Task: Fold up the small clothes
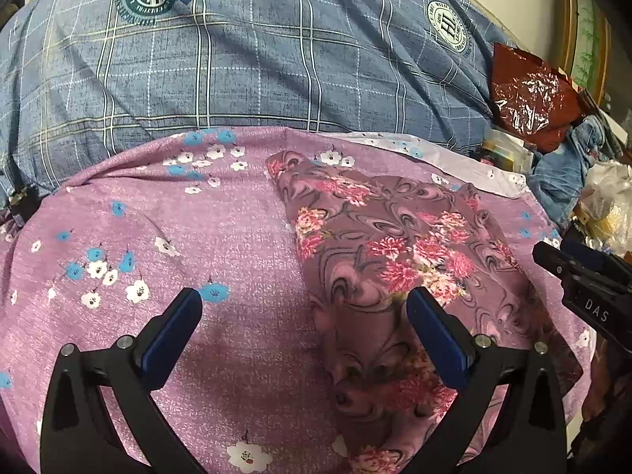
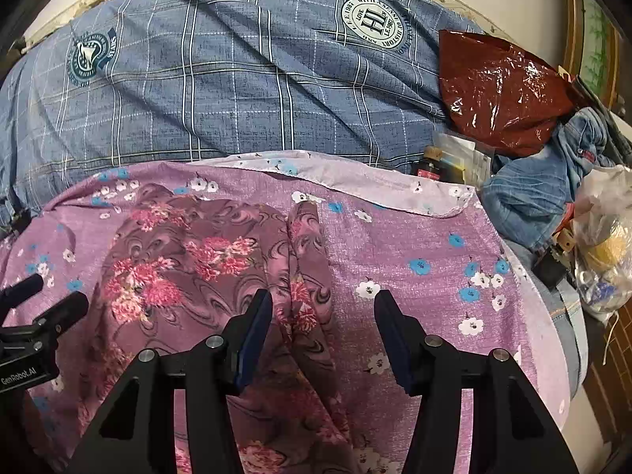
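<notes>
This is a home bedroom — the working surface is a bed. A purple cotton sheet printed with small white and blue blossoms (image 2: 414, 245) is spread across it, and behind that lies a blue plaid quilt with round crest emblems (image 2: 237, 91). Household clutter is heaped along the right side: a crinkled dark-red plastic bag (image 2: 497, 91), a bundle of faded blue denim (image 2: 553, 181), a clear plastic bag of oddments (image 2: 604, 245). A gilt-framed picture with green bamboo (image 2: 592, 39) hangs on the pale wall — plainly lived-in.
</notes>
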`<state>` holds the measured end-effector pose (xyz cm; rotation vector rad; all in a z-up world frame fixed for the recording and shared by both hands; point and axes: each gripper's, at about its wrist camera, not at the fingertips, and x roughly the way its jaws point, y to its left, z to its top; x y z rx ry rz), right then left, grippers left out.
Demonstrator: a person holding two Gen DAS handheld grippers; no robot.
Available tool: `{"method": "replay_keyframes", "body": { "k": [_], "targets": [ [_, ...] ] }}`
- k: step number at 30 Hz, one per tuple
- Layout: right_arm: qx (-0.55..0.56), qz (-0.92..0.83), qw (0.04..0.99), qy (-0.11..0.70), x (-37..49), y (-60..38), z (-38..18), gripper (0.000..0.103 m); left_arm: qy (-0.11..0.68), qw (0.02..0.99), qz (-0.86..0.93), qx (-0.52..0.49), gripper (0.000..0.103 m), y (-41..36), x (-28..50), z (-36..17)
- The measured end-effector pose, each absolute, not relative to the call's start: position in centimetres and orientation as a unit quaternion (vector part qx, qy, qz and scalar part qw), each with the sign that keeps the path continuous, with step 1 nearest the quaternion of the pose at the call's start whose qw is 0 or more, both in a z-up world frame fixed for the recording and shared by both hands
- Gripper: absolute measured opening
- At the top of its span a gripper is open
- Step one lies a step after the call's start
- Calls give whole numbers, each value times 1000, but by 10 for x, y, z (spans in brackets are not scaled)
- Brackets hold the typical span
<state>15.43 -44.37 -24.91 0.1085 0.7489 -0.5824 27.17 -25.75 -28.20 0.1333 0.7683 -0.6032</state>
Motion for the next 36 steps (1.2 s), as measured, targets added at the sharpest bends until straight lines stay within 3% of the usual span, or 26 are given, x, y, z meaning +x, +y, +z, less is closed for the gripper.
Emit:
{"method": "replay_keyframes", "body": {
  "k": [7,11,16,36],
  "targets": [
    [95,-260,886,371,151,-462,-256,56,383,864,-314,91,103,-268,270,-287],
    [216,-187,891,354,138,-499,-261,65,435,815,-381,41,103,-267,282,-291],
    [328,-124,872,340,133,-531,-275,68,466,793,-393,-1,103,-261,297,-296],
    [460,13,801,384,164,-552,-328,72,553,669,-482,-121,103,-260,332,-316]
  ]
}}
